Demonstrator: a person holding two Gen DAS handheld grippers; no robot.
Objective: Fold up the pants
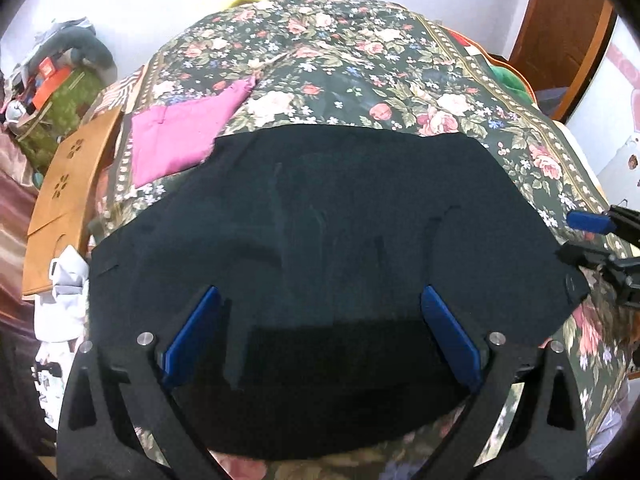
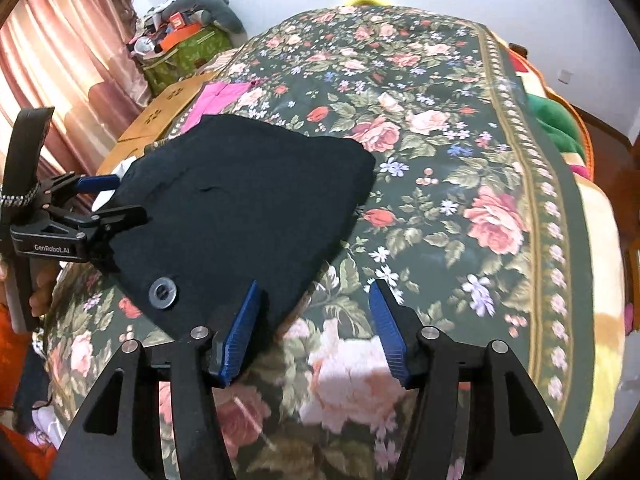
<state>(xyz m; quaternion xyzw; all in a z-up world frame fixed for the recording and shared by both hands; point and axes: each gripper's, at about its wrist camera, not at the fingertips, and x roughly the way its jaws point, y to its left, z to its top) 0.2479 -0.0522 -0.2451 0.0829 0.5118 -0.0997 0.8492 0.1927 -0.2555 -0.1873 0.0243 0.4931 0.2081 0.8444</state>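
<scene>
Black pants (image 1: 320, 232) lie folded on a floral bed (image 1: 360, 64), filling the lower middle of the left wrist frame, their long axis running left to right. The left gripper (image 1: 320, 332) hovers over them, jaws apart, nothing between. Only the right wrist view shows the button (image 2: 163, 293) at the pants' lower edge, beside the right gripper (image 2: 314, 332), whose jaws stand apart over bare bedspread. Pink cloth (image 1: 180, 140) lies at upper left.
</scene>
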